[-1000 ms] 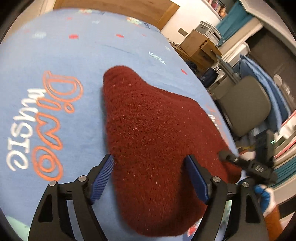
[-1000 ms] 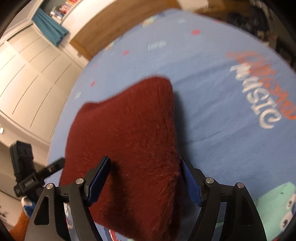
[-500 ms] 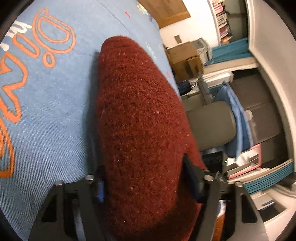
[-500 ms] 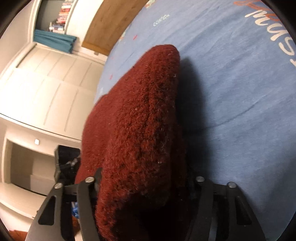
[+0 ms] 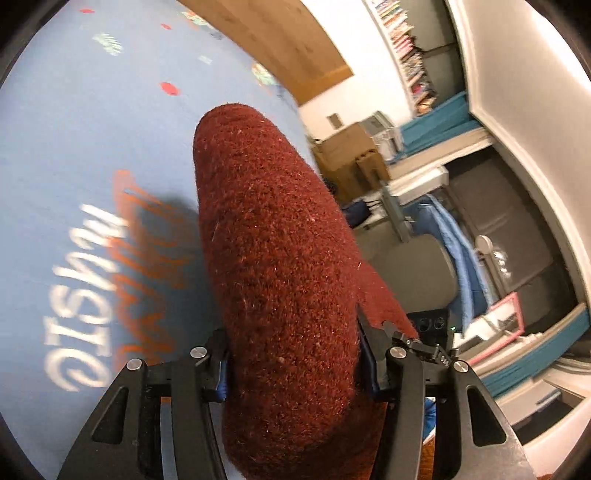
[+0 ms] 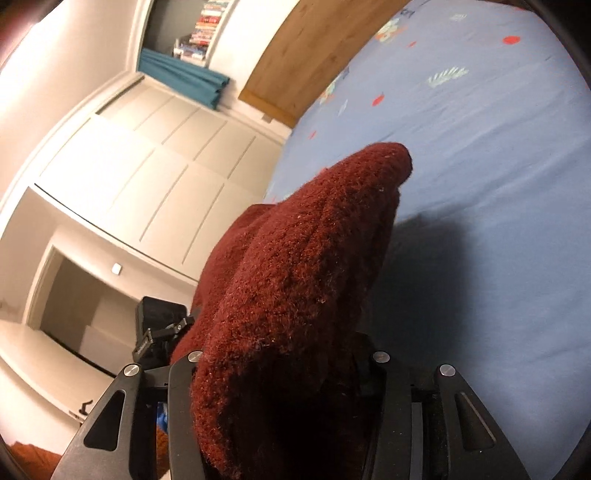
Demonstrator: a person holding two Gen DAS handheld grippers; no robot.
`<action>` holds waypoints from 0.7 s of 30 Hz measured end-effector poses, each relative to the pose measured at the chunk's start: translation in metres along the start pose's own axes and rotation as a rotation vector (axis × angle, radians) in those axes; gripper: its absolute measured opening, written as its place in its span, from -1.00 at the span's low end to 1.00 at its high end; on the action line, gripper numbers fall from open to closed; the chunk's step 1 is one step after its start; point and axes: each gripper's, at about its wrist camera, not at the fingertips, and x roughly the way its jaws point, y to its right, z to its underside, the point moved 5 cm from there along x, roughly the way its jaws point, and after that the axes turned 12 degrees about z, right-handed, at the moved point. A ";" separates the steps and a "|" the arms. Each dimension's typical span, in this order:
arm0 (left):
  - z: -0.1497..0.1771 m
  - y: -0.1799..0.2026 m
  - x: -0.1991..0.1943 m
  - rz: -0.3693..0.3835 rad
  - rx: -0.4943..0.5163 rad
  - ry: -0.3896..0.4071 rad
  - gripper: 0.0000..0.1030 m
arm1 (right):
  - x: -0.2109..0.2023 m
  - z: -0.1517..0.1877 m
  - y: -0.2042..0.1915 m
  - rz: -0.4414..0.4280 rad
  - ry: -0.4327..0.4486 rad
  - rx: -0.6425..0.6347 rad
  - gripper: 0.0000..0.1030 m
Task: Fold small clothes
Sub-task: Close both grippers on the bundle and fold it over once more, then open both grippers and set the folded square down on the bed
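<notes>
Dark red knitted garment (image 5: 280, 266) lifted above blue bedsheet (image 5: 74, 155), left gripper (image 5: 295, 362) and right gripper (image 6: 280, 373) just closed, both clamped on it.

A blue bed sheet (image 5: 92, 155) printed with white and orange lettering (image 5: 85, 295) and small red dots covers the bed, with a wooden headboard (image 5: 280, 40) behind it. Beside the bed stand cardboard boxes (image 5: 347, 155), a grey chair (image 5: 417, 273) and a blue towel (image 5: 454, 240). Cream wardrobe doors (image 6: 147, 173), a teal curtain (image 6: 184, 83) and stacked books (image 6: 205, 33) fill the other side.
</notes>
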 end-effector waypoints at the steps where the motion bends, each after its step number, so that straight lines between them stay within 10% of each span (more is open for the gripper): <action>1: 0.004 -0.006 0.001 -0.039 -0.005 -0.010 -0.06 | 0.010 0.006 0.002 0.012 -0.018 0.009 -0.08; 5: 0.022 -0.050 -0.007 -0.278 -0.024 -0.093 0.09 | 0.041 0.031 0.029 0.141 -0.101 0.063 -0.08; 21: 0.065 -0.007 -0.051 -0.578 0.203 -0.093 0.19 | -0.023 0.085 0.056 0.341 -0.102 0.097 0.09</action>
